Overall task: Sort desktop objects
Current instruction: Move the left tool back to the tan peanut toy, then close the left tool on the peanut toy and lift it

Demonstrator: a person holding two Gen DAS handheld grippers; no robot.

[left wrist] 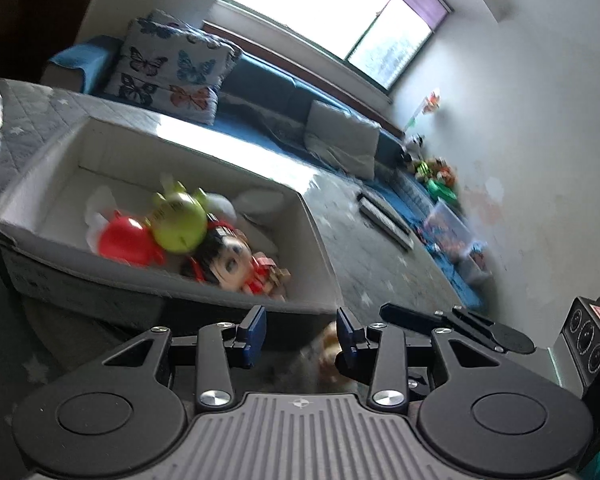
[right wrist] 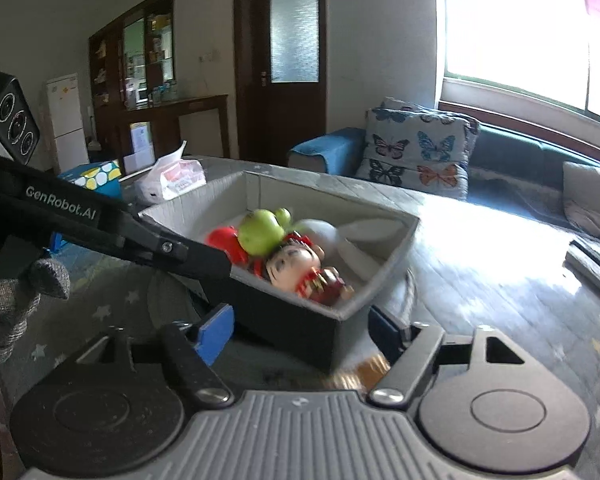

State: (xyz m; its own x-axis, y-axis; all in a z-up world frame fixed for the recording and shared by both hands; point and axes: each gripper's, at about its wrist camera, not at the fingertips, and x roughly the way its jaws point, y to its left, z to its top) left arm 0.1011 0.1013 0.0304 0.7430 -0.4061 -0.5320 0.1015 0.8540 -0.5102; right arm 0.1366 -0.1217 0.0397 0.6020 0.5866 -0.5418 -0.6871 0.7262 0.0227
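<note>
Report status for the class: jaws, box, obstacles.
Left gripper and right gripper jaws open, empty. Box holds doll, green toy. Blurred orange object below.

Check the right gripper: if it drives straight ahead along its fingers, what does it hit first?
Probably the near corner of the grey box, which sits right ahead of the open right gripper. The toys inside, including the doll, lie beyond that wall. Depth is unclear in the fisheye, so contact height is uncertain.

My right gripper (right wrist: 300,330) hangs open before the grey box (right wrist: 384,276). Inside: doll (right wrist: 296,266), green toy (right wrist: 260,232), red toy (right wrist: 226,240).
</note>
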